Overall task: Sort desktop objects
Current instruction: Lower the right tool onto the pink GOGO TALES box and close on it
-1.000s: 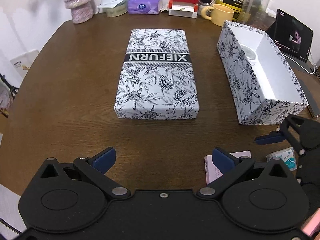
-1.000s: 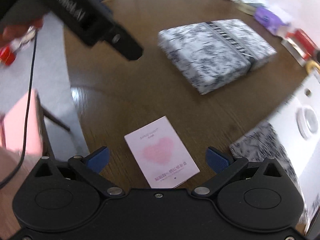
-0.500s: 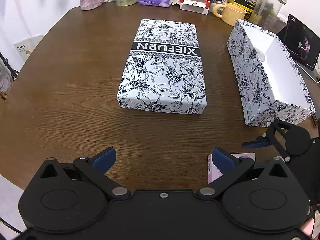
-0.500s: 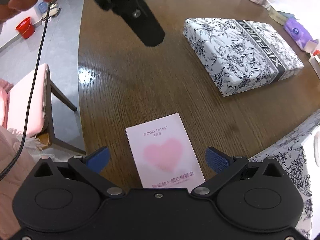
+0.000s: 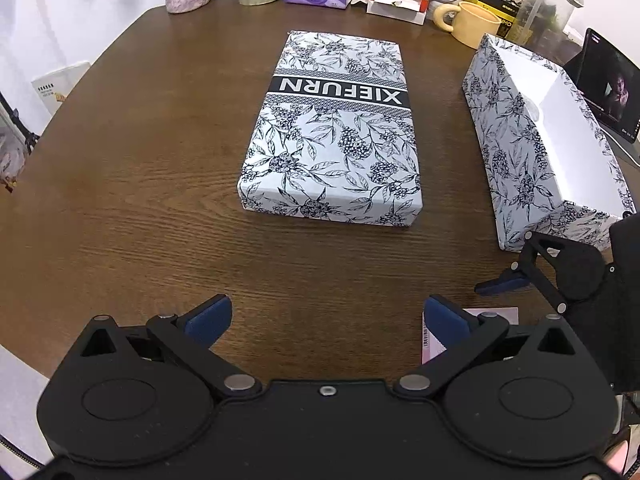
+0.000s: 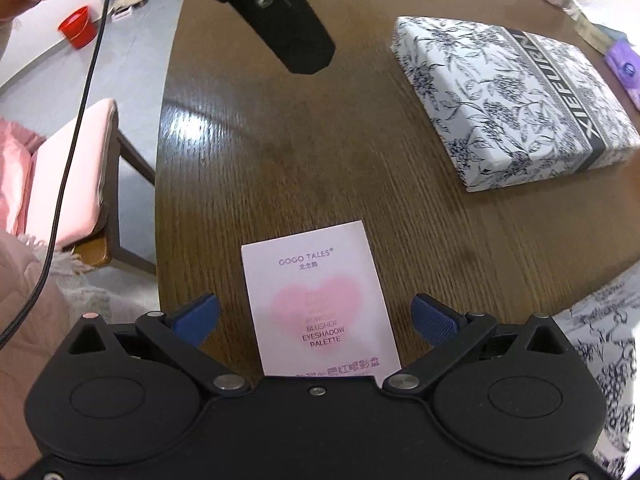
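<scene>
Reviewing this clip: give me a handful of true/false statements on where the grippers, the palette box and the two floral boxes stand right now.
1. The right gripper is open, with the pink palette box lying flat on the table between its fingers. True.
2. The left gripper is shut on the floral lid. False: it is open, with only bare table between its fingers.
3. The lid marked XIEFURN sits on the open floral box. False: it lies on the table beside the open floral box, apart from it.
4. The open floral box has a white interior. True.
5. A yellow mug stands at the far end of the table. True.
</scene>
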